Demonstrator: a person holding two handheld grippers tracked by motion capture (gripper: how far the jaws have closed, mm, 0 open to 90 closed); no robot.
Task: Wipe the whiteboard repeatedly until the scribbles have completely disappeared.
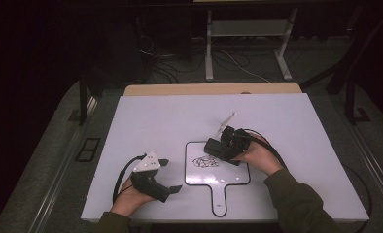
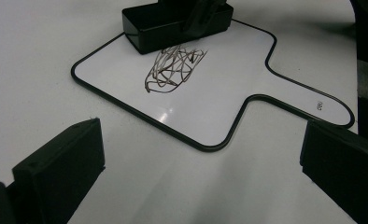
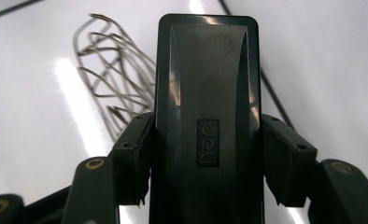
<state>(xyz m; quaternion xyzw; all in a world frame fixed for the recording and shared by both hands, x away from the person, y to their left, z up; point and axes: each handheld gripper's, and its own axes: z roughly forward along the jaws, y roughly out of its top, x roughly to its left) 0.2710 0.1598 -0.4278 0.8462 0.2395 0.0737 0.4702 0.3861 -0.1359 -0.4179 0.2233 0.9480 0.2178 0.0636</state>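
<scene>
The black rectangular plastic whiteboard eraser [image 3: 205, 116], clamped across its long sides by the right gripper [image 3: 205, 158], rests on the paddle-shaped whiteboard [image 2: 229, 98] beside brown scribbles [image 2: 175, 67]; probably light, rigid, slick-shelled, so mid-body grip suits, while the left gripper [image 2: 201, 158] gapes empty.

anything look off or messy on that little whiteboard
Only the scribble, a tangle of dark pen lines on the paddle-shaped whiteboard. The right gripper holds a black eraser beside it. Nothing looks spilled, broken or askew.
</scene>
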